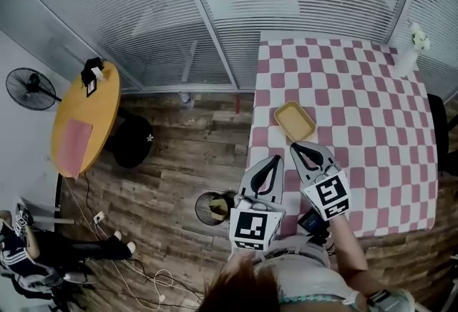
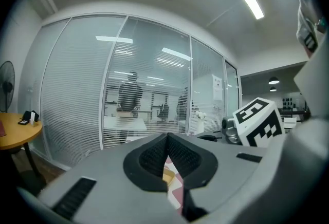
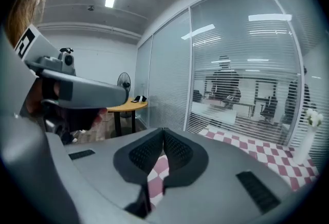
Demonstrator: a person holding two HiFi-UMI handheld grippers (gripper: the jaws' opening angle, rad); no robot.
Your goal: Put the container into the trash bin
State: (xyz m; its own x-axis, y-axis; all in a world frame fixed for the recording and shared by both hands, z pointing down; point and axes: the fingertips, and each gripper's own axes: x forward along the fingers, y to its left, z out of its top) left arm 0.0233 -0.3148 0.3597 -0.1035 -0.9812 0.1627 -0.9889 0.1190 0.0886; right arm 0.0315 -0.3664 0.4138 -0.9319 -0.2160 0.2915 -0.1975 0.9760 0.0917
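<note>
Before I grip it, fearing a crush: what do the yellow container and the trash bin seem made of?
Container: likely thin plastic or foam, matte pale yellow, one-piece rounded rim. Trash bin: dark and round; material too small to tell.

No word or number is readable. The marker cubes (image 1: 252, 229) show only black-and-white square patterns; print on a white sheet (image 2: 218, 86) on the glass wall (image 2: 154, 105) is too small

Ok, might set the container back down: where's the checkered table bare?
The table is bare from the yellow container by its left edge to the vase at the far right corner. Crowded near the container, where the left tool and right tool hover.
</note>
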